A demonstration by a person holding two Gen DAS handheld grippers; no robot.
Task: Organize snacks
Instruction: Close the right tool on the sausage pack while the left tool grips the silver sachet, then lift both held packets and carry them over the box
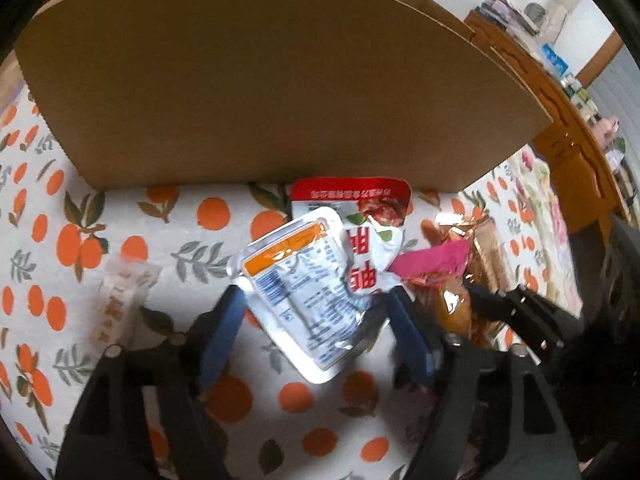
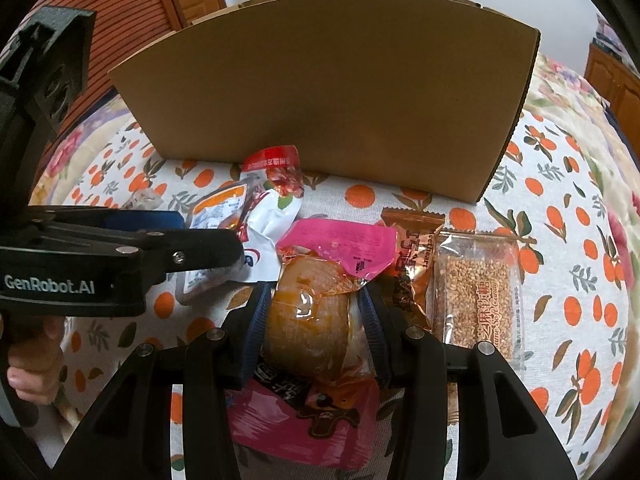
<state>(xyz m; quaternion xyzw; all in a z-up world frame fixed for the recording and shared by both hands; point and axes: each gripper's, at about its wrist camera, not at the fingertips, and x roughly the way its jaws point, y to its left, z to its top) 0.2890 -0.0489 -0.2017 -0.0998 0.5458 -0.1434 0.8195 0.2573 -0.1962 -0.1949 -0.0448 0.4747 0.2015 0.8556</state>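
Observation:
Snack packets lie on an orange-print cloth in front of a cardboard box (image 1: 260, 80), which also shows in the right wrist view (image 2: 332, 108). My left gripper (image 1: 316, 304) is open, its blue fingers on either side of a silver-and-orange packet (image 1: 304, 288) that overlaps a red-and-white pouch (image 1: 360, 216). My right gripper (image 2: 314, 300) has its fingers against both sides of a pink packet with an orange-brown snack (image 2: 308, 316). The left gripper's body (image 2: 120, 256) shows at the left of the right wrist view.
A sesame candy bar (image 2: 476, 296) and a brown wrapped snack (image 2: 412, 248) lie right of the pink packet. A pale stick packet (image 1: 120, 292) lies left of the left gripper. A wooden cabinet (image 1: 568, 148) stands at the far right behind the table.

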